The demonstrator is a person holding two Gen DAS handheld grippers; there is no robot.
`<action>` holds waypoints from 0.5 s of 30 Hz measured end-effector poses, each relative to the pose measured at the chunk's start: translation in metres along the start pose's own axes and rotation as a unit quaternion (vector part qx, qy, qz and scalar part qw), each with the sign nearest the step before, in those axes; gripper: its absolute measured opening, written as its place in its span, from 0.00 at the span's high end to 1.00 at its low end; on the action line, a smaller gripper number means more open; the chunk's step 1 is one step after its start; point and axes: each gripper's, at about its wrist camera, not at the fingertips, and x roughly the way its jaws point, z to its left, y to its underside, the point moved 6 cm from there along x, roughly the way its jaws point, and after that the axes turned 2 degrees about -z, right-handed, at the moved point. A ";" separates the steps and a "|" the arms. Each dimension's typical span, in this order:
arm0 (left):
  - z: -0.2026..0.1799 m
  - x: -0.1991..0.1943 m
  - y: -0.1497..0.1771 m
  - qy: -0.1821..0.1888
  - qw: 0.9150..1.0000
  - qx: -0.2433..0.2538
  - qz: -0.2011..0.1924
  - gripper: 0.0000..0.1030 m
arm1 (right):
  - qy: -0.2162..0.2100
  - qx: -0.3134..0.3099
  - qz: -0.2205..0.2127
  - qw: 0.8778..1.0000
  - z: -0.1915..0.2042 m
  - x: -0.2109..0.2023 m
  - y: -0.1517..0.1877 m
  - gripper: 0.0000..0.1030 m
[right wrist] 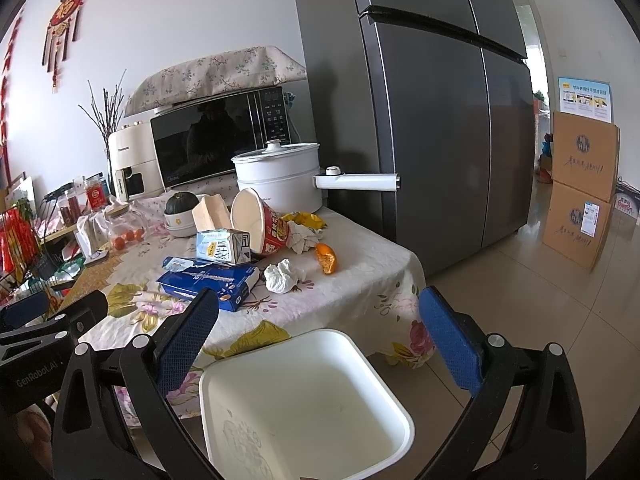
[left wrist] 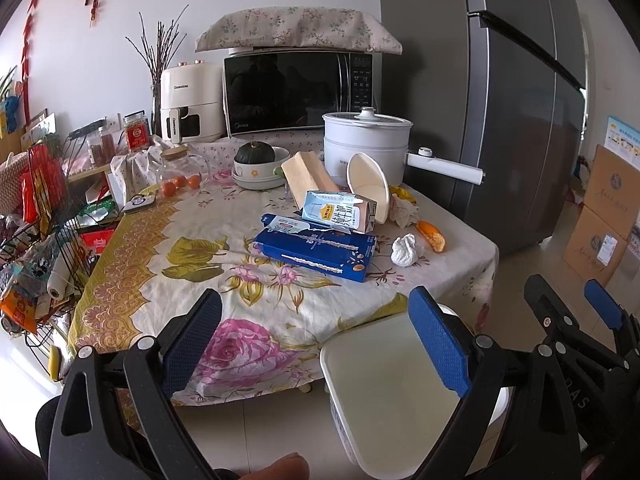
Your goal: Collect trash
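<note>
Trash lies on the worktop (right wrist: pixel 360 280) ahead of both tongs: crumpled tissue (right wrist: pixel 282 276) and blue box (right wrist: pixel 208 282), its long axis crosswise. I judge right tongs (right wrist: pixel 318 334) nearer; left tongs (left wrist: pixel 316 340) too are released, bin (right wrist: pixel 304 404) below.

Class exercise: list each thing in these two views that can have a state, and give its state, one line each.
Bin: open, empty.
Left gripper: jaws open, holding nothing.
Right gripper: jaws open, holding nothing.
Noodle cup: tipped on its side.
Milk carton: lying flat.
Blue box: lying flat.
Tissue: crumpled.
Pot: lid on.
Fridge: shut.
Microwave: shut.
</note>
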 end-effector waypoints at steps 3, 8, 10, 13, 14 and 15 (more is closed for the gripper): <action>0.001 0.000 0.002 0.000 1.000 -0.001 0.000 0.11 | 0.000 0.000 0.000 1.000 0.000 0.000 0.000 0.07; 0.004 0.001 0.010 -0.001 1.000 -0.002 0.001 0.11 | 0.000 -0.001 0.000 1.000 0.000 -0.002 0.003 0.07; 0.004 0.001 0.010 -0.001 1.000 -0.002 0.002 0.11 | 0.000 -0.001 -0.001 1.000 0.001 0.000 0.001 0.07; 0.005 0.001 0.011 -0.001 1.000 -0.002 0.003 0.11 | 0.000 -0.001 0.000 1.000 0.001 0.000 0.002 0.07; 0.005 0.001 0.012 -0.001 1.000 -0.002 0.004 0.11 | 0.000 -0.002 0.000 1.000 0.001 0.000 0.002 0.07; 0.005 0.000 0.012 -0.002 1.000 -0.002 0.004 0.11 | -0.001 -0.001 0.000 1.000 0.001 0.000 0.002 0.07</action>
